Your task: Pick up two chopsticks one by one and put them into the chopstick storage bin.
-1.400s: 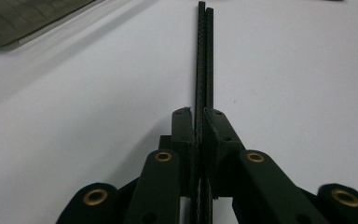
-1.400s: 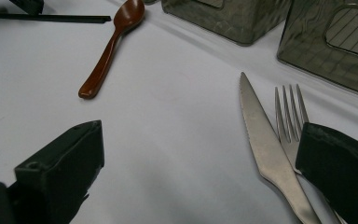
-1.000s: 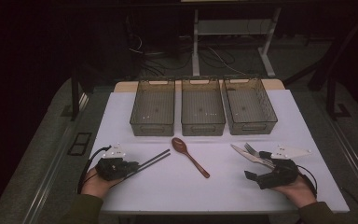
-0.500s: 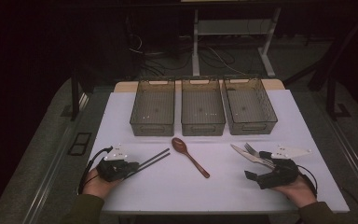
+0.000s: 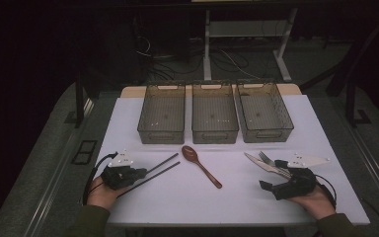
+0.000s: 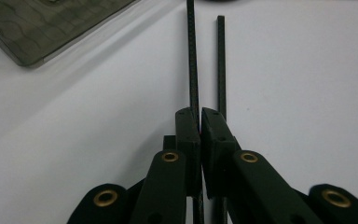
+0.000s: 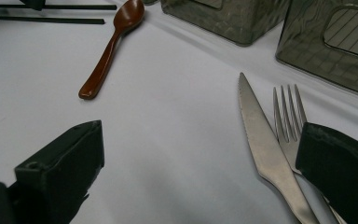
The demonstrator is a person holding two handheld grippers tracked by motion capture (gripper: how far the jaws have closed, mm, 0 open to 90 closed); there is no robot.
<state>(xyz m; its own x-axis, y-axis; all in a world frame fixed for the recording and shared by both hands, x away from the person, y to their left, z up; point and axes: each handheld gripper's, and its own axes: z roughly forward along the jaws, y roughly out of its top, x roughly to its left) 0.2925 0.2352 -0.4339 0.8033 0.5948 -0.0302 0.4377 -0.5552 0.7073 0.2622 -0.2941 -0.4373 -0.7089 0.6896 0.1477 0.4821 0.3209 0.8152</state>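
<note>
Chopsticks in a pinch

We are working at the white table (image 5: 217, 197), and the left gripper (image 6: 199, 122) is closing its fingers on one of the two dark chopsticks (image 5: 153, 170). The fingers have just been coming together, and in the left gripper view they are nearly touching, with the left chopstick (image 6: 192, 56) caught between them. The other chopstick (image 6: 221, 60) is lying just beside it, outside the fingers.

The right gripper (image 5: 276, 178) is resting near the knife (image 7: 261, 140) and the fork (image 7: 289, 121). Its fingers are standing wide apart and are holding nothing.

To do this step well, we think we are needing a gentle, steady squeeze. The stick is thin and smooth, so it could slip or spin. We are holding it near one end, so the far end may droop when we lift. Lifting slowly and straight up should help. We should also watch that we are not dragging the second stick along. The brown spoon (image 5: 200, 164) is lying near the stick tips, and three grey bins (image 5: 214, 133) are waiting behind.
</note>
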